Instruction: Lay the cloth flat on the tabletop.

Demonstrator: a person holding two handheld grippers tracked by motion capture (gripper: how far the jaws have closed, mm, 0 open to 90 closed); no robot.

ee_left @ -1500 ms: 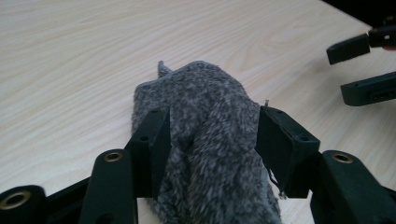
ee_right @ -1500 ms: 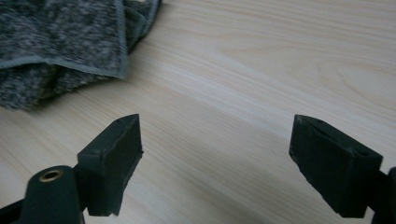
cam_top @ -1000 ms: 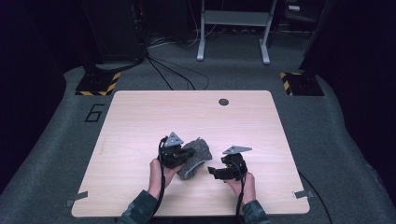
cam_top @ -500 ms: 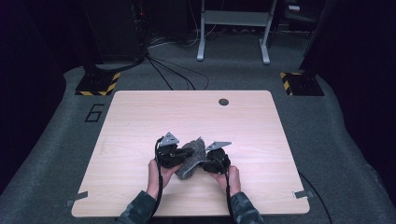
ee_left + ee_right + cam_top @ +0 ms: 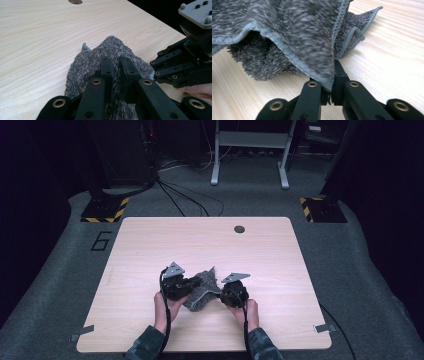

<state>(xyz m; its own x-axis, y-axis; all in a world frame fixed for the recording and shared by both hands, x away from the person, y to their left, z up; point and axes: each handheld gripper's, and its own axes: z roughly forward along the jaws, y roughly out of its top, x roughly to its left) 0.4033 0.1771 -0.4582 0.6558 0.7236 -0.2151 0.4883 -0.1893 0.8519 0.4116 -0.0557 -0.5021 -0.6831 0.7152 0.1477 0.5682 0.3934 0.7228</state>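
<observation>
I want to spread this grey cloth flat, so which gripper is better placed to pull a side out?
Probably the right gripper: its jaws pinch the cloth at its stitched hem, while the left gripper grips bunched pile mid-cloth.

The grey cloth [image 5: 287, 32] is running off the top and left edges of the right gripper view, so its full shape isn't showing. It's also covering the right gripper [image 5: 331, 82] fingertips. In the left gripper view, the other gripper's grey plate [image 5: 197, 12] is getting cropped by the right edge.
</observation>
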